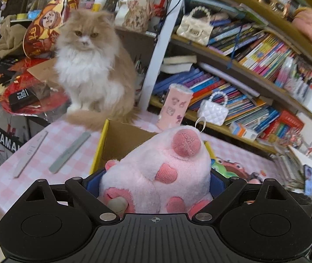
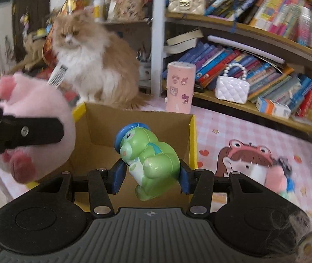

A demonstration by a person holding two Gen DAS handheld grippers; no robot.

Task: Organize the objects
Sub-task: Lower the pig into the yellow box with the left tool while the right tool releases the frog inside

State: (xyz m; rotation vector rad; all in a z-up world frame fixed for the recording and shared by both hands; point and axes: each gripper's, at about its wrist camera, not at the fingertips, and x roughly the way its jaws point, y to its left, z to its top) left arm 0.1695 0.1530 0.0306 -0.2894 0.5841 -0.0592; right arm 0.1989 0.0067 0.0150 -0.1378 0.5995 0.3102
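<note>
Left wrist: left hand-held gripper (image 1: 156, 188) clamped on pink plush (image 1: 164, 175), pads mostly hidden.

Soft, even daylight fills both views, without hard shadows or glare. Fisheye distortion bends the bookshelf (image 1: 254, 50) to the right of the gripper. The right wrist view is blurred at its edges, especially far right.

Open cardboard box (image 2: 138, 127) clear inside; cat (image 2: 94, 65) and pink case (image 2: 180, 87) just behind.
</note>
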